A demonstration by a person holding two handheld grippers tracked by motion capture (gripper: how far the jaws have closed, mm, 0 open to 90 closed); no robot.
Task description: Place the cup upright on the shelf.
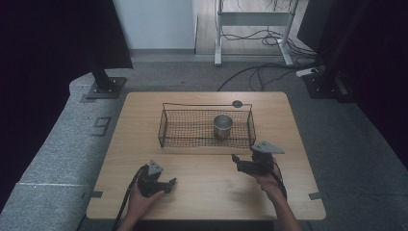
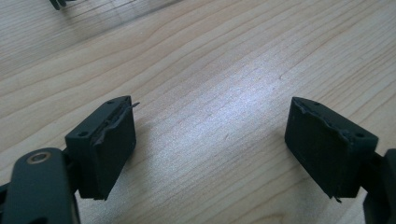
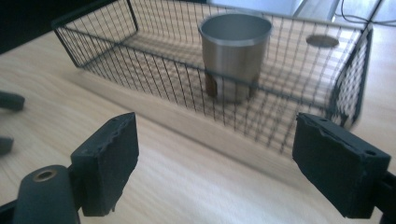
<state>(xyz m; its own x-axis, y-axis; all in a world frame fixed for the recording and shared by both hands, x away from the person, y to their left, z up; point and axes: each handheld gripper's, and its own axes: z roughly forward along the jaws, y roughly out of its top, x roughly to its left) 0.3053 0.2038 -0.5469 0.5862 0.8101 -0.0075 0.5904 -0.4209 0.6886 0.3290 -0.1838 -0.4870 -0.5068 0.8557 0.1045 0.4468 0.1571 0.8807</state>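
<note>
Your left gripper (image 1: 169, 184): jaws wide apart over bare tabletop (image 2: 224, 84), holding nothing.
Your right gripper (image 1: 235, 159): jaws spread wide, empty, near the basket's front wall.
Steel cup (image 3: 235, 53): upright inside the wire basket (image 1: 166, 126), at 12 o'clock from your right gripper.

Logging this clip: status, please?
Left gripper and right gripper open, empty. Metal cup upright in wire basket. Basket wall between right gripper and cup.

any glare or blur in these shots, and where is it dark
High view: dim, black at both sides. Left gripper view: white glare patch on the table between the open left tool. Right gripper view: basket mesh slightly soft, metal cup fairly sharp.
</note>
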